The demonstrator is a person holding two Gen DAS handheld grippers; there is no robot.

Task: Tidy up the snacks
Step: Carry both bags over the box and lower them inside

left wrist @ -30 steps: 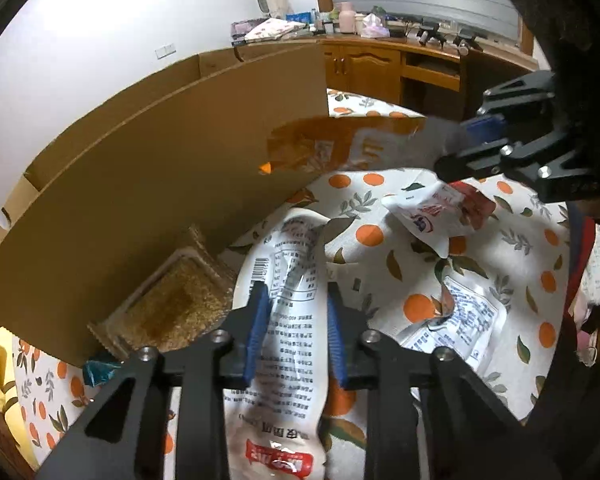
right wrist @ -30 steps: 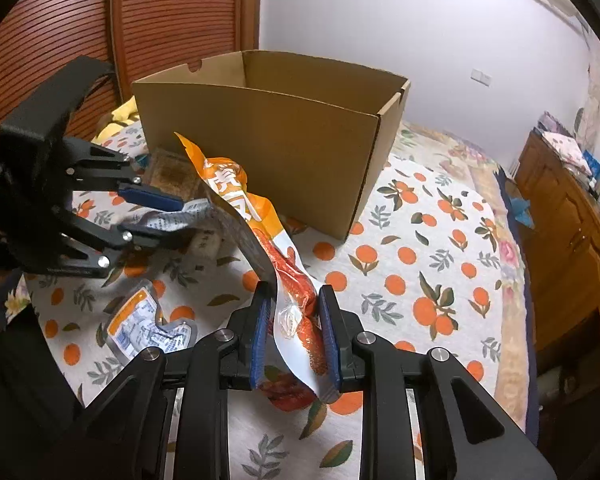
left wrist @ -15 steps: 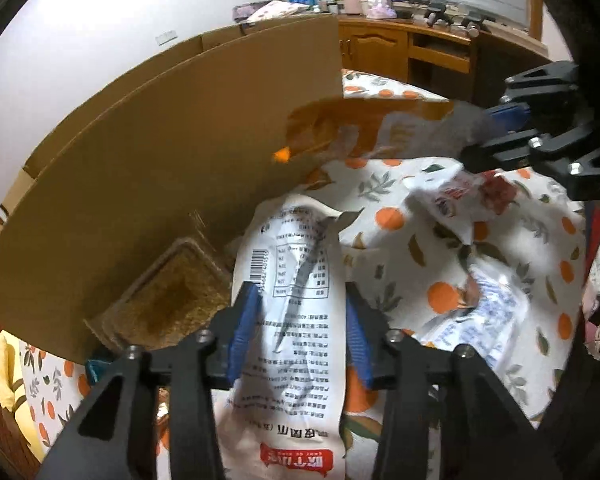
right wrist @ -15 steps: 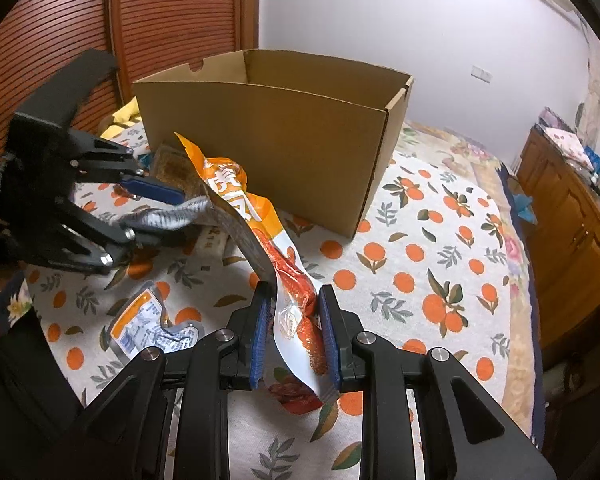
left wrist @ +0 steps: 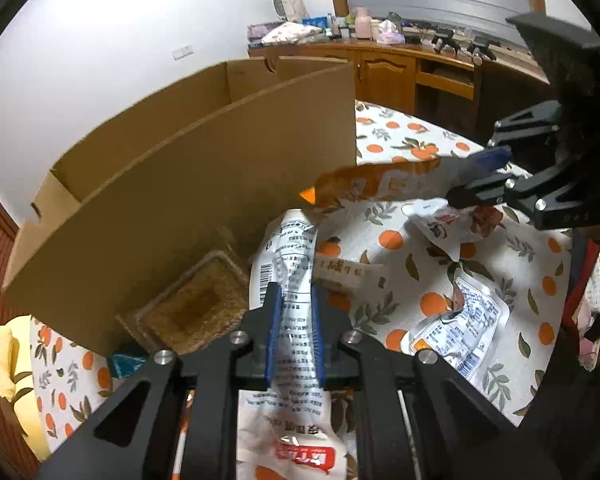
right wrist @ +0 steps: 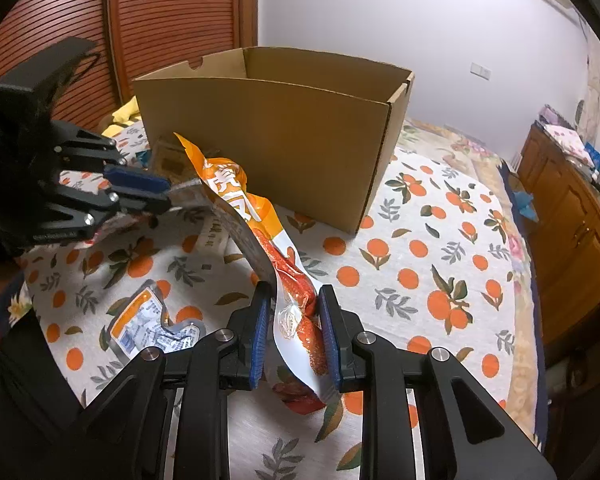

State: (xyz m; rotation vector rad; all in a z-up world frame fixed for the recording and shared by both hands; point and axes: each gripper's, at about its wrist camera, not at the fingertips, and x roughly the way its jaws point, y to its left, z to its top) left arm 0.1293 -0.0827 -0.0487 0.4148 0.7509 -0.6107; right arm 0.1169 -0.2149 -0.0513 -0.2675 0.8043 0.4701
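Note:
My left gripper (left wrist: 294, 292) is shut on a white printed snack bag (left wrist: 288, 248), pinching it into a crumpled ridge above the orange-patterned tablecloth (left wrist: 392, 240). In the right wrist view the same gripper (right wrist: 162, 196) shows at the left, its blue pads together on the bag's edge. My right gripper (right wrist: 294, 296) is shut on an orange snack bag (right wrist: 260, 220) that stands up from its jaws. That orange bag (left wrist: 380, 184) and right gripper (left wrist: 480, 176) hover beside the open cardboard box (right wrist: 280, 132), whose near wall (left wrist: 180, 184) rises just behind the white bag.
A clear tray of brown snack (left wrist: 192, 312) lies against the box's near wall. A white and orange packet (left wrist: 460, 320), also in the right wrist view (right wrist: 148, 328), and a red and white packet (left wrist: 444, 228) lie on the cloth. A wooden cabinet (right wrist: 572, 220) stands at the right.
The left jaws spread wider around the white bag, then closed on it, bunching it up. The right gripper and its orange bag have stayed put.

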